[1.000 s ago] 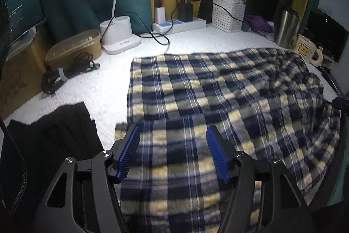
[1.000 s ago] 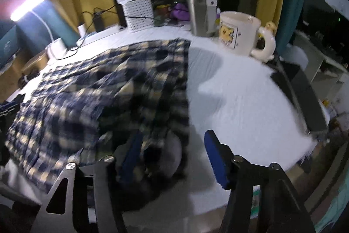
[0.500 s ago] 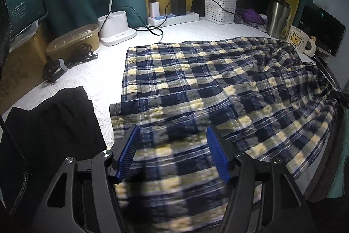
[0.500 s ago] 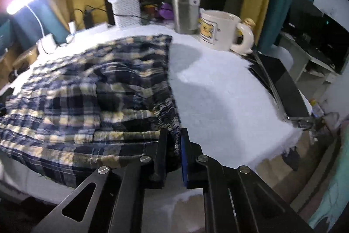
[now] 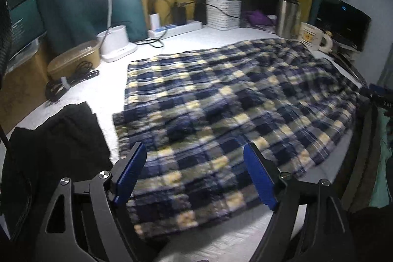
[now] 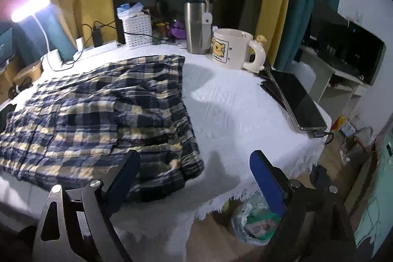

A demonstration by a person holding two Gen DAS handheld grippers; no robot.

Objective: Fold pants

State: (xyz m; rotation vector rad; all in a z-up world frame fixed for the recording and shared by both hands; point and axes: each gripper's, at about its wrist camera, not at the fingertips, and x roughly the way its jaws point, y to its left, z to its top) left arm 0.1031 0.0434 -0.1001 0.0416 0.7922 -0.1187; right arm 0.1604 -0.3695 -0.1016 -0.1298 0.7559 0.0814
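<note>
Nearest me, my left claw (image 5: 194,173) has just been opening and stands released above the near hem of the pants (image 5: 233,109), nothing between its jaws. My right claw (image 6: 194,176) has likewise just sprung wide, its pads clear of the cloth; the bunched near corner of the pants (image 6: 103,114) lies just under its left finger, untouched. The pants lie spread on the white-covered bench (image 6: 245,114), doubled lengthwise as I judge it, with wrinkles toward the right end. I read this as the release after one fold, with the crosswise fold still to do. The next move calls for a fresh grip on both corners of one short end, carried over to meet the other. Further off, the black cloth (image 5: 56,139) lies to the left, and the mug (image 6: 233,48) and steel tumbler (image 6: 196,26) stand at the back, well clear.
</note>
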